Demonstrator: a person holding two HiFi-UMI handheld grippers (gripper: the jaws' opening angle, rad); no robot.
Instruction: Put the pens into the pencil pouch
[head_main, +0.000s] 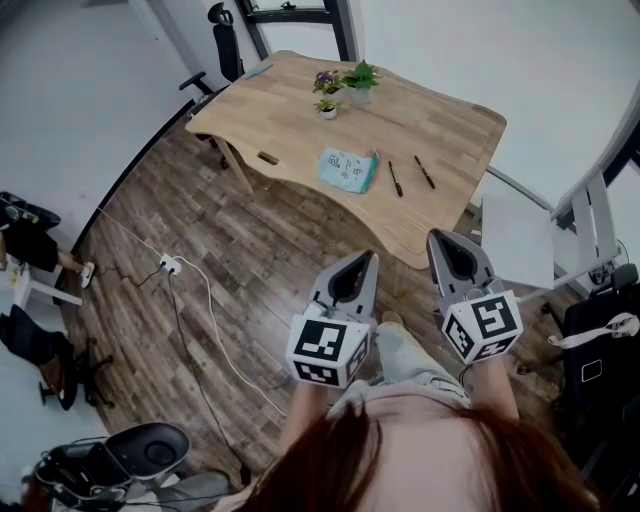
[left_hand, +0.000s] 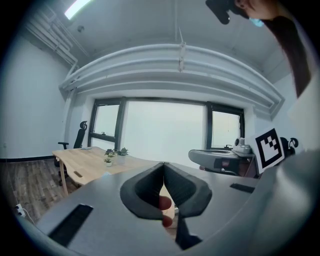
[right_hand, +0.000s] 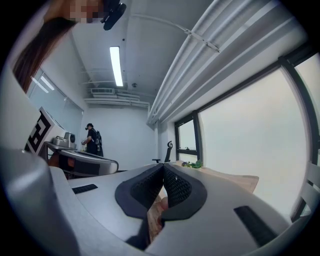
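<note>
A light blue pencil pouch (head_main: 348, 169) lies flat on the wooden table (head_main: 290, 105), near its front edge. Two dark pens (head_main: 395, 179) (head_main: 425, 172) lie just to the right of the pouch. Both grippers hang in the air well short of the table, pointing toward it. My left gripper (head_main: 371, 257) is shut with nothing in it, and so is my right gripper (head_main: 433, 236). In the left gripper view the closed jaws meet at a point (left_hand: 163, 163), and the table (left_hand: 82, 165) shows far off to the left. The right gripper view shows its jaws (right_hand: 163, 166) pressed together.
Two small potted plants (head_main: 345, 87) stand toward the table's back. A black office chair (head_main: 224, 40) sits behind the table. A white power strip (head_main: 169, 266) with a cable lies on the wood floor at left. A grey stand (head_main: 520, 235) is at the table's right. A person (right_hand: 92, 139) stands at the room's far end.
</note>
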